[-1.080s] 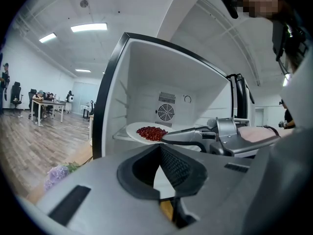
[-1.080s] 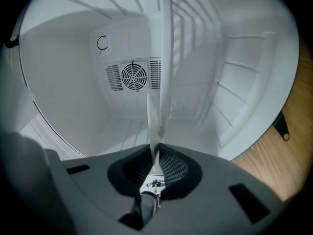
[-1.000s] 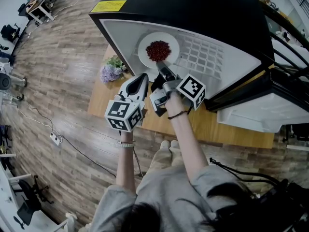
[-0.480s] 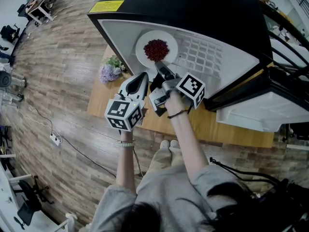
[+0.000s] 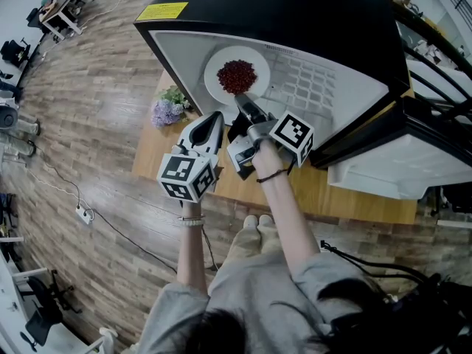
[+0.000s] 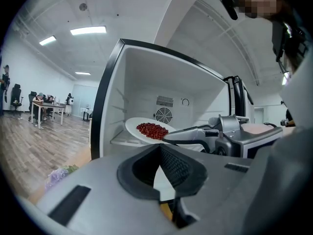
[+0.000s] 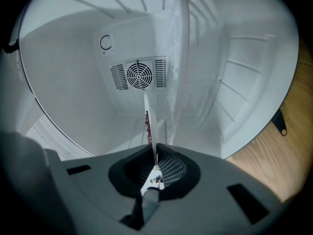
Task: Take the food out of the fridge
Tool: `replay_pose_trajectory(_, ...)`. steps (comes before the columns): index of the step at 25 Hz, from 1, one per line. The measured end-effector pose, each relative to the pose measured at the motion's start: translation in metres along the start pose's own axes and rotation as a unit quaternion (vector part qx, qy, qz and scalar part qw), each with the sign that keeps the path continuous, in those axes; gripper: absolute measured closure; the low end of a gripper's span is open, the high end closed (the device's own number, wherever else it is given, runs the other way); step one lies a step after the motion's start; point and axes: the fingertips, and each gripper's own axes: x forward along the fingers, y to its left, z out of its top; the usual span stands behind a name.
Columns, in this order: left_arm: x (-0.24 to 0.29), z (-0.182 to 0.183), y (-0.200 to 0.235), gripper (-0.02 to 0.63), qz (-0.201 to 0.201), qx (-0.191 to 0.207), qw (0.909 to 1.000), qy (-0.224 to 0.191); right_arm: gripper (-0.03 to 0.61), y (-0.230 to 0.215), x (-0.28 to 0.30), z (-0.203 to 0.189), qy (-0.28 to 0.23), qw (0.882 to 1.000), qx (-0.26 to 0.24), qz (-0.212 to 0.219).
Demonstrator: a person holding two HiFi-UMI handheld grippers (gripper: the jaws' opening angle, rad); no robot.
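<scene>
A white plate with a heap of red food lies on the shelf inside the open fridge. My right gripper reaches into the fridge, and its jaws have just closed on the plate's near rim. In the right gripper view the plate stands edge-on between the right gripper's pads. My left gripper hangs just left of it outside the fridge, shut and holding nothing. In the left gripper view the plate and the food lie ahead of my left gripper.
The fridge stands on a wooden table, with its door swung open to the right. A small bunch of purple flowers sits on the table left of the fridge. A fan grille marks the fridge's back wall.
The head view has drifted slightly. Both grippers and the plate stay where they were.
</scene>
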Motion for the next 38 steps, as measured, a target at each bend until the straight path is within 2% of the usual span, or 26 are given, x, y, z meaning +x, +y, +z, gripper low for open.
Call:
replay_pose_trajectory(12,-0.013,0.023,-0.025,0.606,-0.017,0.024,0.9992,-0.027,0.556,0.021,-0.021,-0.005,0.021,1.0,0.003,0.018)
replay_pose_trajectory(22,-0.063,0.034,-0.075,0.606,-0.041,0.061,0.9962,-0.046,0.557,0.039,-0.083,-0.026,0.029,0.999,0.019,0.023)
replay_pose_trajectory(31,-0.095,0.03,-0.134,0.606,-0.056,0.068,0.9946,-0.056,0.555,0.052,-0.147,-0.031,0.04,0.998,0.016,0.035)
replay_pose_trajectory(38,-0.095,0.036,-0.134,0.606,-0.065,0.069,0.9936,-0.061,0.555,0.057,-0.151,-0.032,0.044,0.998,0.022,0.044)
